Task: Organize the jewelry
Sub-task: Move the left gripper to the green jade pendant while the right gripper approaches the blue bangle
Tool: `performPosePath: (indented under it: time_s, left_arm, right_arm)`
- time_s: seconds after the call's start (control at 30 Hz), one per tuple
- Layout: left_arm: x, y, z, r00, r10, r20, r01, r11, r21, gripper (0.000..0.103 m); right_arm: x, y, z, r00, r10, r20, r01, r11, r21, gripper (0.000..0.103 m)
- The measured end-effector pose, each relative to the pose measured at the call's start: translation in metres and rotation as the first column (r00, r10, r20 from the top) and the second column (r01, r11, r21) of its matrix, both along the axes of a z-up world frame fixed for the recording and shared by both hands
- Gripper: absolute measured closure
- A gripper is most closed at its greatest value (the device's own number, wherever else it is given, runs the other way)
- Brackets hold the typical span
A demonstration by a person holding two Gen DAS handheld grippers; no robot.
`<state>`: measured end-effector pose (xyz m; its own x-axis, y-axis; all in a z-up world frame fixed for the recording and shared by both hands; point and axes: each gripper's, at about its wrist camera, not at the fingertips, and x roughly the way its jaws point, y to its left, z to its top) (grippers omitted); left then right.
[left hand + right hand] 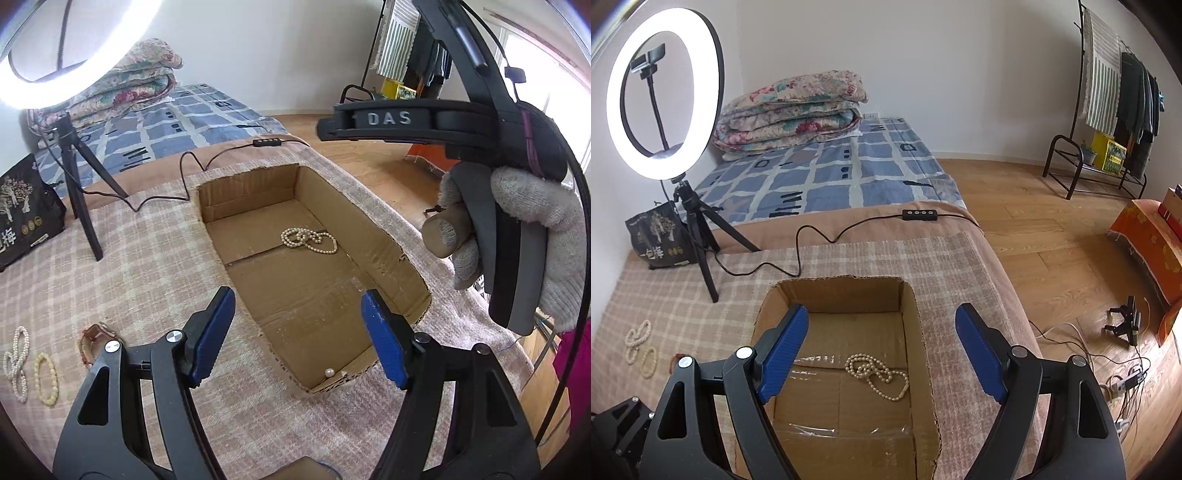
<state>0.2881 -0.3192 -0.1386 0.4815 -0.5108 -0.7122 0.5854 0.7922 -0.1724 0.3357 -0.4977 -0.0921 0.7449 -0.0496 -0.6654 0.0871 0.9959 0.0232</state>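
Observation:
An open cardboard box [373, 229] [918, 332] sits sunk in the checked cloth. A pearl necklace [309, 240] [877, 374] lies on its floor, and a single pearl [328, 372] rests in its near corner. On the cloth to the left lie a white pearl strand [16, 363] [636, 339], a yellowish bead bracelet [47, 378] [649, 362] and a brown watch [96, 341]. My left gripper [298, 332] is open and empty above the box's near end. My right gripper [881, 354] is open and empty above the box; its body, held by a gloved hand, shows in the left wrist view [509, 221].
A ring light [665, 96] on a black tripod [701, 236] stands at the back left, its cable [812, 236] trailing across the cloth. A black bag [659, 236] sits beside it. Folded quilts [790, 110] lie on the bed behind. The wooden floor [1034, 229] drops off to the right.

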Motion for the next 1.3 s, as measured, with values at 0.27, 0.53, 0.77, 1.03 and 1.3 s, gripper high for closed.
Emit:
performPosePath:
  time_s: [0.27,0.53,0.77,1.03,1.3]
  left_arm:
    - [-0.011,0.044,0.030,0.996,0.035,0.079,-0.035,0.999,-0.003,0.030]
    - [-0.022,0.107,0.054,0.989,0.097,0.111,-0.095,0.995,-0.026,0.030]
    - [-0.032,0.175,0.048,0.979,0.179,0.093,-0.176,0.984,-0.036,0.030]
    - [-0.054,0.230,0.022,0.966,0.255,0.033,-0.254,0.966,-0.047,0.030]
    - [-0.084,0.246,-0.012,0.966,0.255,-0.039,-0.256,0.966,-0.032,0.035]
  right_arm:
    - [-0.031,0.006,0.021,0.996,0.001,0.090,0.000,1.000,-0.011,0.021]
    - [-0.080,0.033,0.031,0.988,0.095,0.124,-0.088,0.994,-0.057,0.021]
    - [-0.142,0.073,0.019,0.967,0.231,0.103,-0.219,0.968,-0.120,0.021]
    - [-0.191,0.098,-0.018,0.959,0.280,0.035,-0.274,0.953,-0.129,0.021]
    - [-0.209,0.115,-0.058,0.951,0.308,-0.030,-0.309,0.943,-0.122,0.021]
